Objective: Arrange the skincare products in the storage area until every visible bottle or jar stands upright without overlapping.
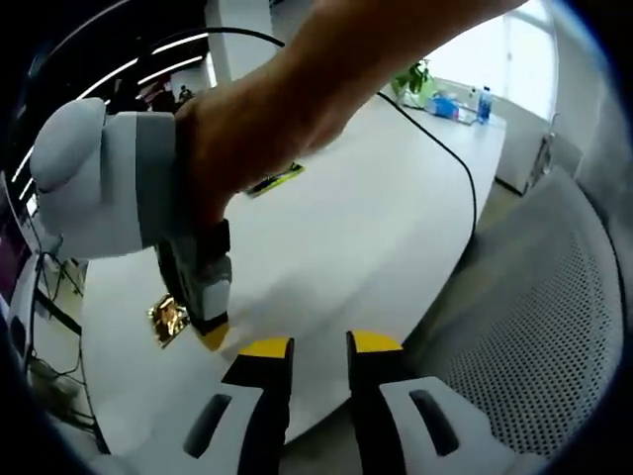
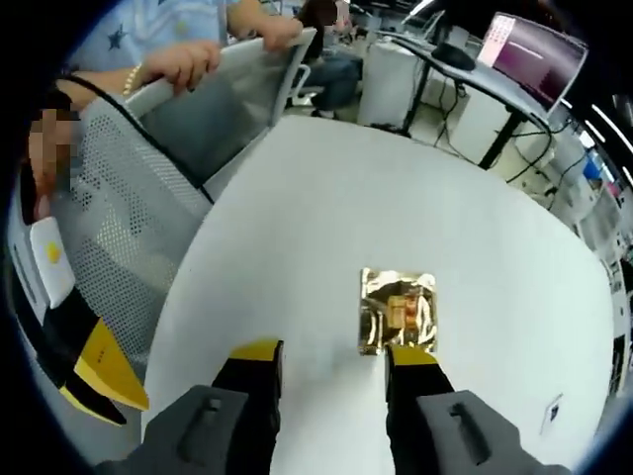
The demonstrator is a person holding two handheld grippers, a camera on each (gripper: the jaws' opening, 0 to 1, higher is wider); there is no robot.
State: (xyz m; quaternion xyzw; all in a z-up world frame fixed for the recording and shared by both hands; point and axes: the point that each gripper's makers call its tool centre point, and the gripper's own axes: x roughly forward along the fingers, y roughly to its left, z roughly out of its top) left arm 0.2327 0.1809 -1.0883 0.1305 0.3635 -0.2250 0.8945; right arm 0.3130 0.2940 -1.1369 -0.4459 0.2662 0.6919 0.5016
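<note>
Left gripper [image 1: 318, 348]: jaws parted by a narrow gap, nothing between the yellow tips; poised over the near edge of the white table [image 1: 376, 228], with a grey mesh chair [image 1: 554, 327] off to its right.

Right gripper, seen from the left one [image 1: 211, 332]: ahead and to the left of the left gripper's tips, held by a hand [image 1: 287, 109], pointing down at the table; cannot tell from here how far its jaws stand apart.

Gold packet, left gripper view [image 1: 169, 319]: flat on the table, just beside the right gripper's yellow tip, well left of the left gripper's own tips.

Right gripper [image 2: 328, 358]: jaws wide apart and holding nothing; table surface visible between them.

Gold packet, right gripper view [image 2: 398, 312]: shiny foil, lying flat just ahead of the right-hand jaw, its near edge touching or almost touching that tip; not between the jaws.

Left gripper, seen from the right one [image 2: 99, 371]: yellow tip at the lower left, off the table edge beside the mesh chair [image 2: 129, 188].

Done so far: judged as nothing; no bottle or jar standing upright, no storage area to be made out.

Left to do: judged as nearly all; the flat packet not yet gripped, other products yet to be found and stood up.

Progress: looks like the very start.
</note>
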